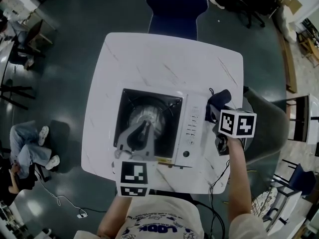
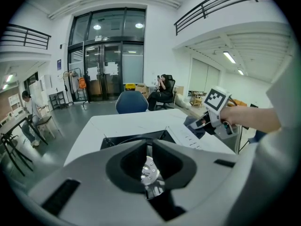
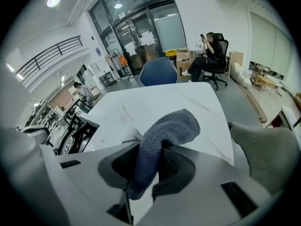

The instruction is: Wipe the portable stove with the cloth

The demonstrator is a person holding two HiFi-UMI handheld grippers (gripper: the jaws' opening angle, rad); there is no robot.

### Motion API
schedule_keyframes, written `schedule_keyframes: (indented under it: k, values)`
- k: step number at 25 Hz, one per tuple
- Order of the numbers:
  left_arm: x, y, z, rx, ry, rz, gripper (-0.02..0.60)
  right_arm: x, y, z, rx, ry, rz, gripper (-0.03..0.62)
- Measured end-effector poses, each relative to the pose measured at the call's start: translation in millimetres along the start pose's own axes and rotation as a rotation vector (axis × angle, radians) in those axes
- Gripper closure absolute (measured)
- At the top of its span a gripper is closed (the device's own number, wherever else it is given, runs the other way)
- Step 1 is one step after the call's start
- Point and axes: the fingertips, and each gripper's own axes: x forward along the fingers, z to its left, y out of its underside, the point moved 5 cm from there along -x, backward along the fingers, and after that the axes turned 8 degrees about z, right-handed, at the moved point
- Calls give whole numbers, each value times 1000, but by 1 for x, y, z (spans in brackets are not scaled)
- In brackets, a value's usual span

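Note:
The portable stove (image 1: 188, 133) sits mid-table, a black burner well on its left and a white control strip on its right. My left gripper (image 1: 145, 127) hangs over the burner (image 1: 149, 113) with its jaws together and nothing held; in the left gripper view the left gripper (image 2: 150, 147) frames the burner's metal (image 2: 149, 172). My right gripper (image 1: 217, 114) is beside the stove's right edge, shut on a dark blue cloth (image 1: 218, 102). The cloth (image 3: 164, 135) bulges up between the jaws of the right gripper (image 3: 150, 160), above the white tabletop (image 3: 155, 102).
A blue chair (image 1: 177, 4) stands at the table's far side and a grey chair (image 1: 269, 123) at its right. A person (image 1: 25, 143) sits to the left on the floor. A black cable (image 1: 219, 183) hangs by the near edge.

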Motion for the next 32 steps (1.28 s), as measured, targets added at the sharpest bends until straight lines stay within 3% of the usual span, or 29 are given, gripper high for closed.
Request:
schedule_keyframes:
  k: [32]
  values:
    - [-16,23,22,45,85,-12,537,-1,85,21,89,27,92,503]
